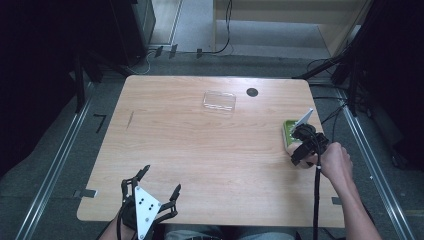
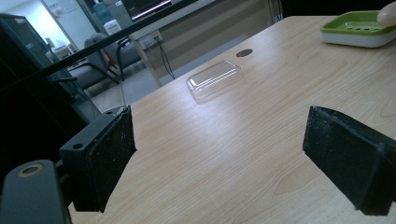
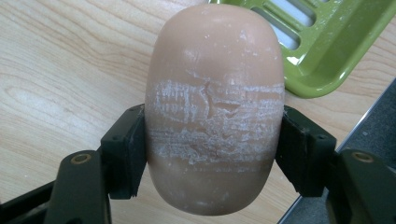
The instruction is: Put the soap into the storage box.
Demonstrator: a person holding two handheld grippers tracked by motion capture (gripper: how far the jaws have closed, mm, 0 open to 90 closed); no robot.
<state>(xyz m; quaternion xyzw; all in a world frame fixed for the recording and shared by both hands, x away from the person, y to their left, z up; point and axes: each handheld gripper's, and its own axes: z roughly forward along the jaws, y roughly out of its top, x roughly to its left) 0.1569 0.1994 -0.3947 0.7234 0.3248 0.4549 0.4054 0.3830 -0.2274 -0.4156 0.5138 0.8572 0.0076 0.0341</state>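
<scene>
The soap bar [image 3: 215,107] sits between the jaws of the right claw [image 3: 212,154], clamped on both sides, just short of the green soap dish [image 3: 327,51] at the right edge of the table [image 1: 200,150]. The left claw [image 1: 150,192] is released, jaws spread wide, near the table's front edge. A clear plastic lid [image 1: 219,101] lies well apart, toward the far side.

Even overhead light brightens the wooden table [image 1: 210,150]; dark surrounds flank it, glare whitens the near grain, close-ups stay sharp.
</scene>
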